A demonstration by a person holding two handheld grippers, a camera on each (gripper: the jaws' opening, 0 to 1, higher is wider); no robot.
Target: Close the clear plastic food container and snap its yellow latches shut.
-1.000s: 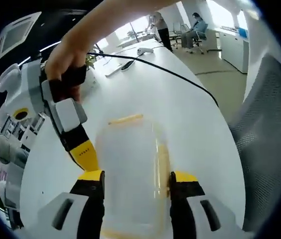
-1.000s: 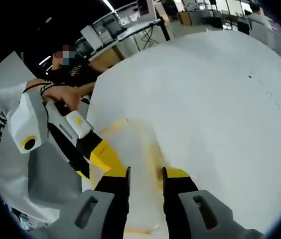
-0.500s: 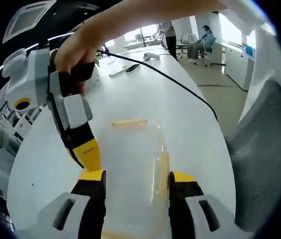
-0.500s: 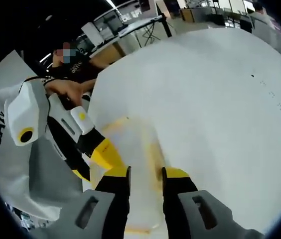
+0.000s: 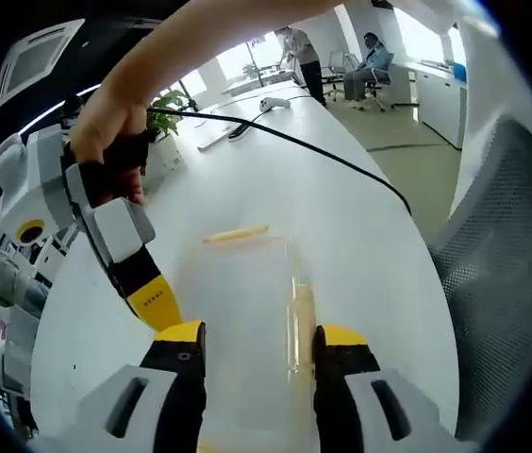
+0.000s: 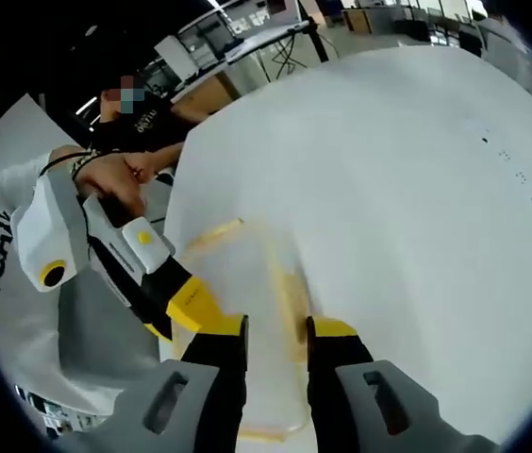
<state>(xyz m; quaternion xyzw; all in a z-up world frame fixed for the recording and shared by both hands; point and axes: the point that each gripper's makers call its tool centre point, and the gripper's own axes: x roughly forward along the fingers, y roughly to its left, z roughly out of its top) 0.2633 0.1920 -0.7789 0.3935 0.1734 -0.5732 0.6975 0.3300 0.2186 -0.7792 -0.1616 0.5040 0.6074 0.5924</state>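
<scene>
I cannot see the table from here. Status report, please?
Both tools over the container, jaws astride it, left tool, right tool. Lid on; yellow latch visible at far edge. Cable beyond, not in the way.

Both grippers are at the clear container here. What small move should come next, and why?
Probably press down on the nearest yellow latch. The clear container sits on the white table with its lid seemingly on; the left gripper straddles it and the right gripper hovers over its edge. Whether that latch is snapped is unclear.
</scene>
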